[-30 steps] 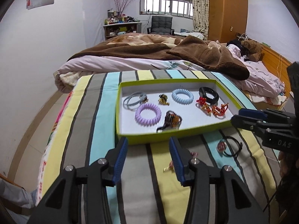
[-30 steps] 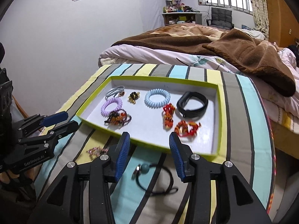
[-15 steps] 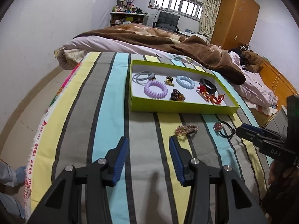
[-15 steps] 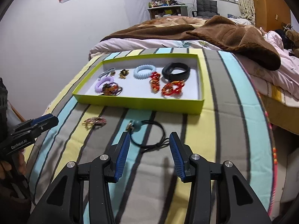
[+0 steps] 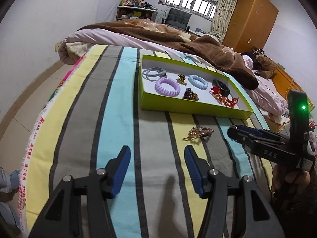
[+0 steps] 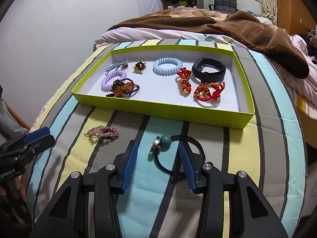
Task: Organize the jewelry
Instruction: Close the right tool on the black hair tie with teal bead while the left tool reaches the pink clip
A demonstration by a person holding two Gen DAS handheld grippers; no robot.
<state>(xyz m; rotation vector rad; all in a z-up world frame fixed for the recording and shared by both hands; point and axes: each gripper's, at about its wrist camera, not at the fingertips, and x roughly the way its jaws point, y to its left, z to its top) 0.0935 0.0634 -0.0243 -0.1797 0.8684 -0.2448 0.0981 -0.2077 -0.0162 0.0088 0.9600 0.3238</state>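
A lime green tray (image 6: 164, 110) (image 5: 190, 108) on the striped cloth holds several pieces: a purple coil band (image 6: 111, 80), a blue coil band (image 6: 167, 66), a black wristband (image 6: 209, 70), red cord bracelets (image 6: 207, 92) and a bead bracelet (image 6: 123, 89). On the cloth before the tray lie a pink rhinestone clip (image 6: 103, 132) (image 5: 199, 133) and a black hair tie with a teal ball (image 6: 165, 140). My right gripper (image 6: 157, 154) is open, its fingers either side of the hair tie. My left gripper (image 5: 157, 160) is open and empty, left of the clip.
The striped cloth (image 5: 118, 99) covers a raised surface that drops off at the left and right edges. A bed with a brown blanket (image 6: 227, 23) lies behind the tray. A wooden wardrobe (image 5: 249, 17) stands at the back right.
Both grippers pulled back from the tray. The right one then moved forward and down, so its open fingers now flank the hair tie. The left one shifted nearer the clip.
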